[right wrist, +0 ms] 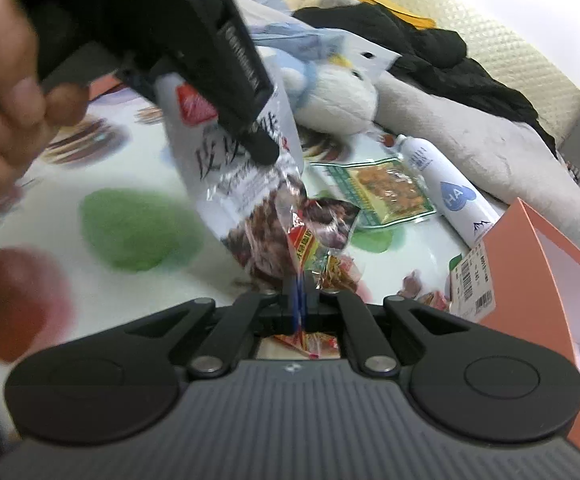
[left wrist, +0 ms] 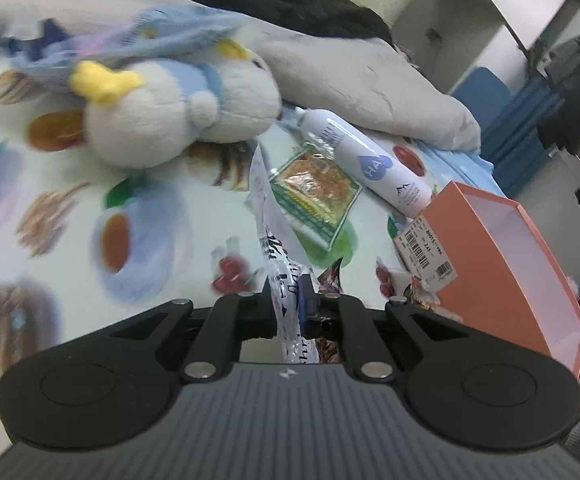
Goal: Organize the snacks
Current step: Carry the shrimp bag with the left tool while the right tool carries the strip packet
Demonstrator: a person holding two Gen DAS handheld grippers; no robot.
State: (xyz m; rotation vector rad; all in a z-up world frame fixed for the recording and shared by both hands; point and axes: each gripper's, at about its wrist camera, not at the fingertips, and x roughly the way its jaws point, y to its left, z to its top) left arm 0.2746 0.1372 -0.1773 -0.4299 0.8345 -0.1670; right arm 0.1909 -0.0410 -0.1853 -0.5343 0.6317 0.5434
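The left gripper has its fingers pinched on a white printed snack bag, lifted above the patterned bedsheet. The right gripper is clamped on a small red-and-clear snack packet, just below that bag. Taking the orange box as the landmark: a white spray bottle lies just beside it, a green snack packet beyond the bottle, and a plush penguin farther off.

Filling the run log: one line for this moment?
left tongs: shut on white bag | right tongs: shut on red packet | box: open
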